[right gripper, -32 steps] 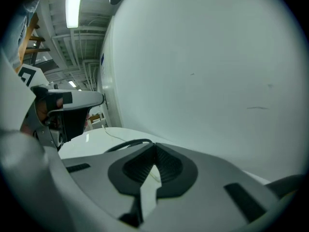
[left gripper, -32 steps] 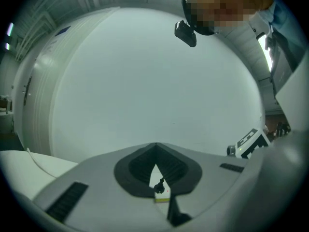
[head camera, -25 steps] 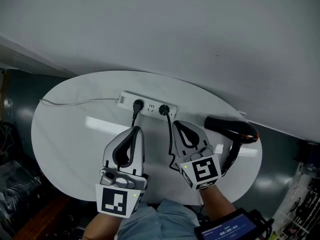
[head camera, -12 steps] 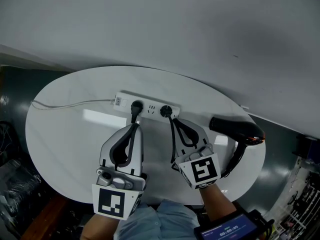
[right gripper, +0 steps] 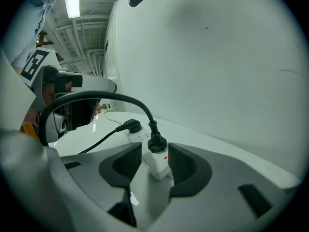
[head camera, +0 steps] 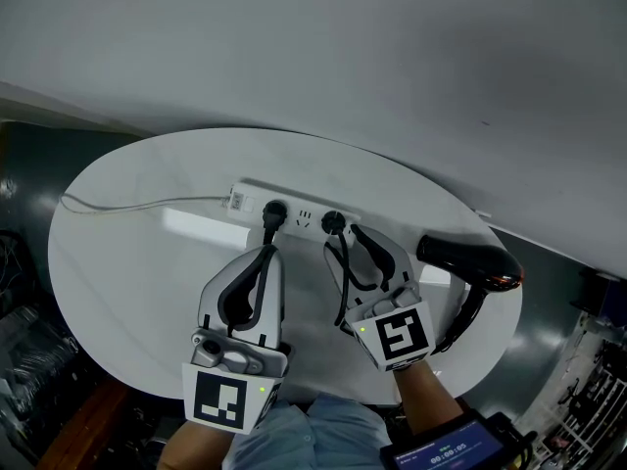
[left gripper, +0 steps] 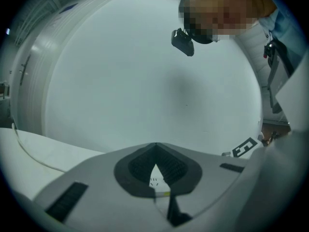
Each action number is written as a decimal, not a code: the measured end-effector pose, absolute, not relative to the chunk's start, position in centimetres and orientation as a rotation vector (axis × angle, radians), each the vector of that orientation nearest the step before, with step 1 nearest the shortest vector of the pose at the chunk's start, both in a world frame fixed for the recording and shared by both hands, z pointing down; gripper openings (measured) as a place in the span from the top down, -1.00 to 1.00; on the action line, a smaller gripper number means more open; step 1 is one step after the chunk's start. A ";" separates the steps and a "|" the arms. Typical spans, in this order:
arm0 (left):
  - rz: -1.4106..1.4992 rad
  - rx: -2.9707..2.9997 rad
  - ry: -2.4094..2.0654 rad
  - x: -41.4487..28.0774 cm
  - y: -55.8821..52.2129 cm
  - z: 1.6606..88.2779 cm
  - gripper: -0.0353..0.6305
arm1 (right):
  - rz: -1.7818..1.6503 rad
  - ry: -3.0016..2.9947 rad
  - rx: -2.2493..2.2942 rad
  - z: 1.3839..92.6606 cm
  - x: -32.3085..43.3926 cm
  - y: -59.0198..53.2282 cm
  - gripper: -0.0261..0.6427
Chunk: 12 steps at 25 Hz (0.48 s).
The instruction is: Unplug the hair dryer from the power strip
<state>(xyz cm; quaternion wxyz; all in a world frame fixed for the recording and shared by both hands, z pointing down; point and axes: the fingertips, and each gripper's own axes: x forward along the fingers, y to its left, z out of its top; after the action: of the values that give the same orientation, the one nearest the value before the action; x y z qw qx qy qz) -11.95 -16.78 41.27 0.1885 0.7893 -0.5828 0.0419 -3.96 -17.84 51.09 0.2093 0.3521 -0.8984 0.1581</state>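
A white power strip [head camera: 299,217] lies across the far part of the round white table [head camera: 118,262], with two black plugs in it. The black hair dryer [head camera: 468,259] rests at the table's right edge. My right gripper [head camera: 349,242] is open, its jaws having just been opening. In the right gripper view the strip's near end [right gripper: 155,166] and the right plug [right gripper: 156,142] sit between the pads of the right gripper [right gripper: 154,153], untouched. That plug's cord [right gripper: 96,96] arches back to the left. My left gripper [head camera: 265,254] is shut and empty, just short of the left plug [head camera: 274,210].
A thin white cable [head camera: 137,203] runs from the strip's left end off the table's left side. A pale wall [head camera: 392,57] rises just behind the table. Dark floor and clutter surround the table's edges.
The right gripper's jaws, closed in both earlier frames, now stand apart around the strip's right end. Both grippers have edged closer to the strip.
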 end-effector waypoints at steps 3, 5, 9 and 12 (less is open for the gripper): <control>0.123 2.215 -1.633 -12.0 -16.9 41.6 0.90 | 0.407 -2.534 0.992 50.7 -4.3 -18.7 0.41; 0.126 2.207 -1.631 -12.1 -17.0 42.1 0.90 | 0.386 -2.550 0.999 50.5 -4.6 -19.1 0.42; 0.131 2.194 -1.626 -12.3 -17.3 42.6 0.90 | 0.347 -2.603 1.021 49.4 -5.7 -20.6 0.42; 0.136 2.189 -1.623 -12.3 -17.4 42.8 0.90 | 0.341 -2.613 1.007 49.2 -6.2 -21.0 0.43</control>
<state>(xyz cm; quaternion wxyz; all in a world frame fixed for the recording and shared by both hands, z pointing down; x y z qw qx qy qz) -12.34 -17.44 42.77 0.2051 0.7853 -0.5822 0.0488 -6.22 -21.03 49.21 0.1595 0.3523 -0.9144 0.1194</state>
